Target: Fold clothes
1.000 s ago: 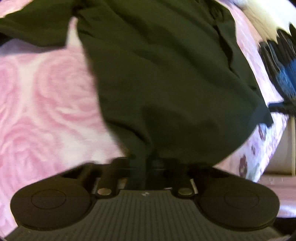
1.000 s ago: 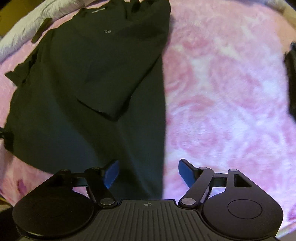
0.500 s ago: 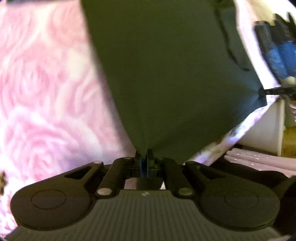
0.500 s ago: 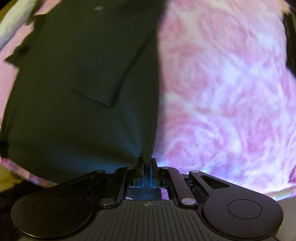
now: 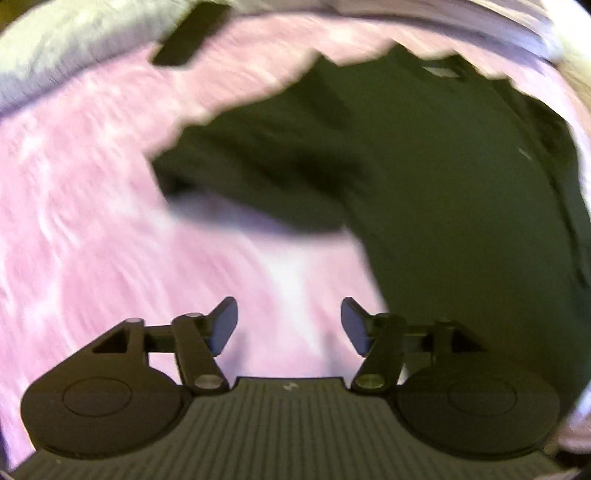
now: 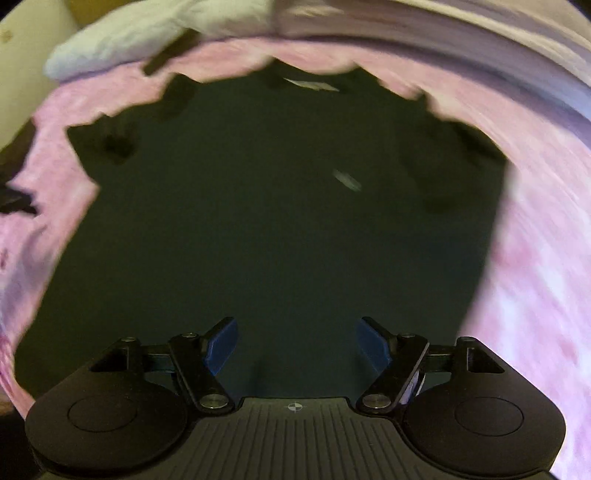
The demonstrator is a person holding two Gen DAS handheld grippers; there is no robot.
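Both grippers, clamped on the shirt's edge 0.5 s ago, have let go and now stand wide w/ nothing between the blue pads. Left gripper [image 5: 289, 325]: jaws spread, hovering over bare pink blanket [image 5: 85, 206], w/ the shirt [image 5: 461, 206] ahead and to its right, apart from the pads. One dark flap, probably a sleeve, reaches leftward across the blanket at mid-frame; motion blur makes its outline unsure. Right gripper [image 6: 296, 345]: jaws equally spread, poised directly over the shirt [image 6: 280, 229], which fills the centre of this view from the pads up to the far edge. Shirt lies spread on the blanket [image 6: 539, 236], dark green-black, its far edge ragged in the blur. Small pale mark [image 6: 347, 181] sits on the cloth right of centre; a light tag [image 6: 312, 84] shows near the far edge, prob. at the neck. White pillow [image 6: 147, 33] lies beyond the blanket at upper left of the right view, w/ a dark strip [image 6: 171, 51] resting by it; same pillow [image 5: 55, 66] and strip [image 5: 192, 33] appear upper left in the left view. Pink blanket borders the shirt on both sides in the right view.
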